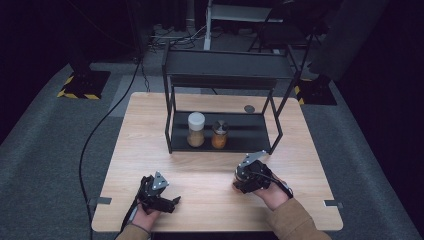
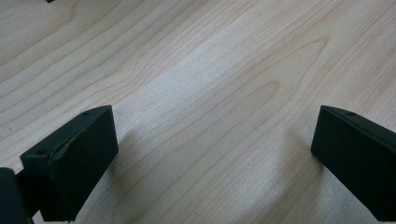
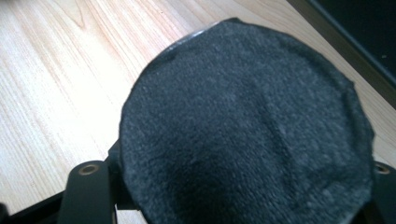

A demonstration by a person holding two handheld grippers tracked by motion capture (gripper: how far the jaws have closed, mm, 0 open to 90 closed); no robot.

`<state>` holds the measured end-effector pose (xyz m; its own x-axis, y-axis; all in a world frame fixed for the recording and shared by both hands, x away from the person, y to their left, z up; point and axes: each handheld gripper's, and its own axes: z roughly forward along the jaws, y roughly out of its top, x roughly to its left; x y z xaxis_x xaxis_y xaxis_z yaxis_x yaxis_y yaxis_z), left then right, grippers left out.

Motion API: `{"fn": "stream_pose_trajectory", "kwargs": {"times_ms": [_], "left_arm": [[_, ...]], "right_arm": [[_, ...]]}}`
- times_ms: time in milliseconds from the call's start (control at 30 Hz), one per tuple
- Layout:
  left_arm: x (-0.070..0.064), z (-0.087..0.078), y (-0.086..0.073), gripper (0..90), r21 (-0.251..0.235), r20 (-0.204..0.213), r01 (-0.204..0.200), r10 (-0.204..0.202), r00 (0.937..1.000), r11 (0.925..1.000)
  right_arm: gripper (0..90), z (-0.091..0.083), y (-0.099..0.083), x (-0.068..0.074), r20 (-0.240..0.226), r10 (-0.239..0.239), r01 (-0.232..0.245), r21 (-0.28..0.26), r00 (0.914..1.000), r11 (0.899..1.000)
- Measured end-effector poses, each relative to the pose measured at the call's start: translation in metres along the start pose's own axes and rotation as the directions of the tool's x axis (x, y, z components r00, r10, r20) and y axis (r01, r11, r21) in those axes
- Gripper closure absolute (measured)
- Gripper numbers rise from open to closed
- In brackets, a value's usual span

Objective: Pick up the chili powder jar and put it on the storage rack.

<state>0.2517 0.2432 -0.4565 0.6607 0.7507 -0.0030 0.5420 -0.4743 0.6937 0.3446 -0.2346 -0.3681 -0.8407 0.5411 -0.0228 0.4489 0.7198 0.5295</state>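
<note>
Your right tongs (image 3: pixel 243 186) pinch a round dark felt pad (image 3: pixel 247 126) just above the tabletop (image 1: pixel 210 165), your left tongs (image 2: pixel 210 158) spread empty; carrying seems underway, next needing a landing spot chosen.

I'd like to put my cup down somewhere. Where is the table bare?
Bare wood lies left of the black shelf rack, right of it, and between the rack and the two grippers. The rack's lower shelf is crowded by the white-lidded jar and the smaller jar.
</note>
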Motion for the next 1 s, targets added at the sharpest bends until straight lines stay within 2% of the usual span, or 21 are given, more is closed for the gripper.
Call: {"fn": "stream_pose_trajectory", "kwargs": {"times_ms": [300, 533, 1000], "left_arm": [[0.000, 0.000, 0.000, 0.2, -0.001, 0.000, 0.002, -0.002, 1.0000, 1.0000], [0.000, 0.000, 0.000, 0.1, -0.001, 0.000, 0.001, -0.001, 1.0000, 1.0000], [0.000, 0.000, 0.000, 0.0, 0.000, 0.004, -0.007, 0.007, 1.0000, 1.0000]], "right_arm": [[31.4, -0.019, 0.007, 0.001, 0.013, -0.009, 0.009, -0.025, 0.9999, 1.000], [31.4, -0.036, 0.019, 0.000, 0.029, -0.022, 0.023, -0.038, 0.9994, 0.999], [31.4, -0.064, 0.035, -0.009, 0.053, -0.029, 0.031, -0.044, 0.9982, 0.999]]}}
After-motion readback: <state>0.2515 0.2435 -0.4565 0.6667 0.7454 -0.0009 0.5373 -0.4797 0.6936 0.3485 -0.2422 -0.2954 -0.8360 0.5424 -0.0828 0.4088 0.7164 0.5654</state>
